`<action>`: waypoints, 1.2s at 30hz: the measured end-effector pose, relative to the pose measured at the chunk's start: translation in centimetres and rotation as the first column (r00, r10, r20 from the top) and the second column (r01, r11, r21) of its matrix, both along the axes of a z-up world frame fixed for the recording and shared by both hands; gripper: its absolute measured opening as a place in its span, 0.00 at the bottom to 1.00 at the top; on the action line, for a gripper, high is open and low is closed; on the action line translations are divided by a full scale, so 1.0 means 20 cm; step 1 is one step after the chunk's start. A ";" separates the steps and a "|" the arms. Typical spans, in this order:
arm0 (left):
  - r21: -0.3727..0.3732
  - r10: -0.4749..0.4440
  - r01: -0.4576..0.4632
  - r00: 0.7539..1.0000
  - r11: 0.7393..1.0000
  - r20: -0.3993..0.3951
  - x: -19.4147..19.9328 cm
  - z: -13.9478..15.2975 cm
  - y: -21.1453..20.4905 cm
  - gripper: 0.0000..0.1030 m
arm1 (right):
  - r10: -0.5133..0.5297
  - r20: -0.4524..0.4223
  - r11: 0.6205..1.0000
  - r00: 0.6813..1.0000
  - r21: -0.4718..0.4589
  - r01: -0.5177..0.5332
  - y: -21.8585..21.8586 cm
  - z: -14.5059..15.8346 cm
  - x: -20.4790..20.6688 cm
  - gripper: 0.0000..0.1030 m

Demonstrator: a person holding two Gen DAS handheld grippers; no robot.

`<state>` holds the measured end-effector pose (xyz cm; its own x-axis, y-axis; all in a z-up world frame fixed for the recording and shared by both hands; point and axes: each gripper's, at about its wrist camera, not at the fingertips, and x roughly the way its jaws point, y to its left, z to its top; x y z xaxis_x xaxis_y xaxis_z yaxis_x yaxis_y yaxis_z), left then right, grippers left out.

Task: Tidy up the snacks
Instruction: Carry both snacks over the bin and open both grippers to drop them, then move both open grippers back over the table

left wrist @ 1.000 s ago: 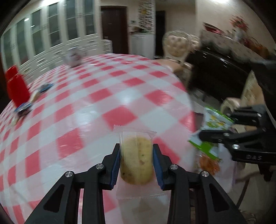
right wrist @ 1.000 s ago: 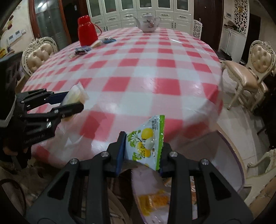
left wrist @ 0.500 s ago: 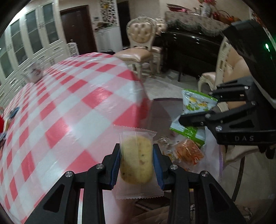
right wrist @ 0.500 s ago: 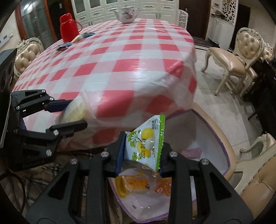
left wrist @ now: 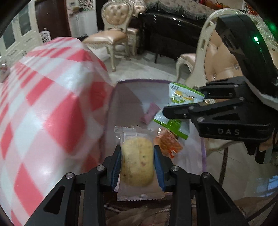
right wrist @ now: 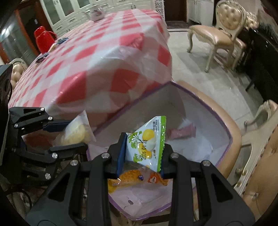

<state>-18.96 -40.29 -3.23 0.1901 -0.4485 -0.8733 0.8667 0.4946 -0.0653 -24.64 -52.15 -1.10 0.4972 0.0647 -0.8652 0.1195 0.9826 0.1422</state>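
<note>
My left gripper [left wrist: 137, 156] is shut on a wrapped pale cookie [left wrist: 137, 163], held over the near edge of a white box with a purple rim [left wrist: 121, 82]. My right gripper [right wrist: 142, 153] is shut on a green and white lemon snack packet [right wrist: 147, 142], over the same box [right wrist: 225, 132]. In the left wrist view the right gripper [left wrist: 166, 109] and its packet [left wrist: 182, 94] hang above the box's right side. In the right wrist view the left gripper [right wrist: 69, 133] with the cookie [right wrist: 74, 133] is at the box's left edge. An orange packet [right wrist: 126, 179] and a pink packet [right wrist: 182, 132] lie inside.
The box sits on a cushioned chair seat [right wrist: 232, 139] beside the table with a red and white checked cloth [right wrist: 97, 57]. A red jug [right wrist: 43, 40], a teapot [right wrist: 95, 13] and small packets [right wrist: 41, 58] are on the table's far side. Ornate chairs [right wrist: 219, 34] and a dark cabinet [left wrist: 173, 38] stand around.
Both grippers have swung off the tabletop, past its edge and downward, and now hang over the open box with their snacks still gripped.
</note>
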 end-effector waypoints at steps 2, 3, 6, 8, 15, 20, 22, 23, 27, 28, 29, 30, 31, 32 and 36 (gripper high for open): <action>0.013 -0.025 0.026 0.999 1.000 -0.031 -0.01 -0.04 -0.03 0.35 | -0.014 -0.019 1.000 1.000 -0.004 0.014 -0.02 -0.03 -0.01 0.34; 0.019 -0.033 0.034 0.998 0.999 -0.044 -0.01 -0.05 -0.05 0.35 | -0.021 -0.024 1.000 0.999 -0.009 0.021 -0.03 -0.04 -0.01 0.34; 0.041 -0.053 0.056 0.996 0.998 -0.075 -0.03 -0.11 -0.08 0.35 | -0.044 -0.050 0.999 0.998 -0.014 0.043 -0.07 -0.07 -0.02 0.34; 0.052 -0.059 0.064 0.994 0.997 -0.096 -0.02 -0.13 -0.10 0.35 | -0.055 -0.062 0.998 0.997 -0.021 0.054 -0.09 -0.09 -0.03 0.34; 0.097 -0.072 0.084 0.990 0.992 -0.120 0.01 -0.22 -0.18 0.35 | -0.095 -0.092 0.994 0.991 -0.068 0.089 -0.13 -0.13 -0.04 0.34; 0.081 -0.092 0.103 0.986 0.991 -0.138 -0.02 -0.23 -0.20 0.39 | -0.123 -0.100 0.990 0.987 -0.086 0.115 -0.16 -0.13 -0.04 0.36; 0.065 -0.090 0.098 0.989 0.993 -0.119 -0.03 -0.20 -0.18 0.55 | -0.147 -0.109 0.987 0.983 -0.085 0.138 -0.18 -0.14 -0.03 0.37; 0.057 -0.084 0.091 0.990 0.994 -0.109 -0.02 -0.19 -0.18 0.67 | -0.157 -0.116 0.986 0.981 -0.079 0.148 -0.18 -0.15 -0.02 0.38; -0.006 -0.050 0.050 0.996 0.999 -0.075 0.00 -0.12 -0.13 0.71 | -0.185 -0.119 0.981 0.975 -0.088 0.175 -0.18 -0.14 -0.01 0.60; -0.021 -0.040 0.038 0.997 0.999 -0.073 0.01 -0.10 -0.11 0.71 | -0.185 -0.114 0.980 0.976 -0.093 0.175 -0.18 -0.13 0.00 0.64; -0.038 -0.026 0.023 0.997 0.999 -0.075 0.03 -0.08 -0.08 0.71 | -0.180 -0.110 0.981 0.978 -0.095 0.170 -0.16 -0.13 0.00 0.64; -0.051 -0.020 0.015 0.996 0.999 -0.083 0.03 -0.07 -0.06 0.71 | -0.172 -0.107 0.982 0.979 -0.100 0.162 -0.14 -0.12 0.01 0.64; -0.066 -0.023 0.016 0.995 0.998 -0.101 0.04 -0.06 -0.04 0.71 | -0.168 -0.104 0.982 0.980 -0.108 0.157 -0.13 -0.11 0.02 0.64; -0.077 -0.025 0.016 0.993 0.997 -0.112 0.03 -0.05 -0.03 0.71 | -0.163 -0.100 0.981 0.982 -0.121 0.151 -0.10 -0.10 0.03 0.64; -0.129 -0.041 0.031 0.996 0.991 -0.083 0.00 0.03 0.03 0.71 | -0.146 -0.080 0.979 0.986 -0.153 0.133 -0.04 -0.04 0.07 0.65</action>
<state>-18.92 -39.73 -2.69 0.0992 -0.5623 -0.8210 0.8723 0.4461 -0.2001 -23.25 -53.01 -1.88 0.4115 -0.1311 -0.9019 0.2627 0.9647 -0.0203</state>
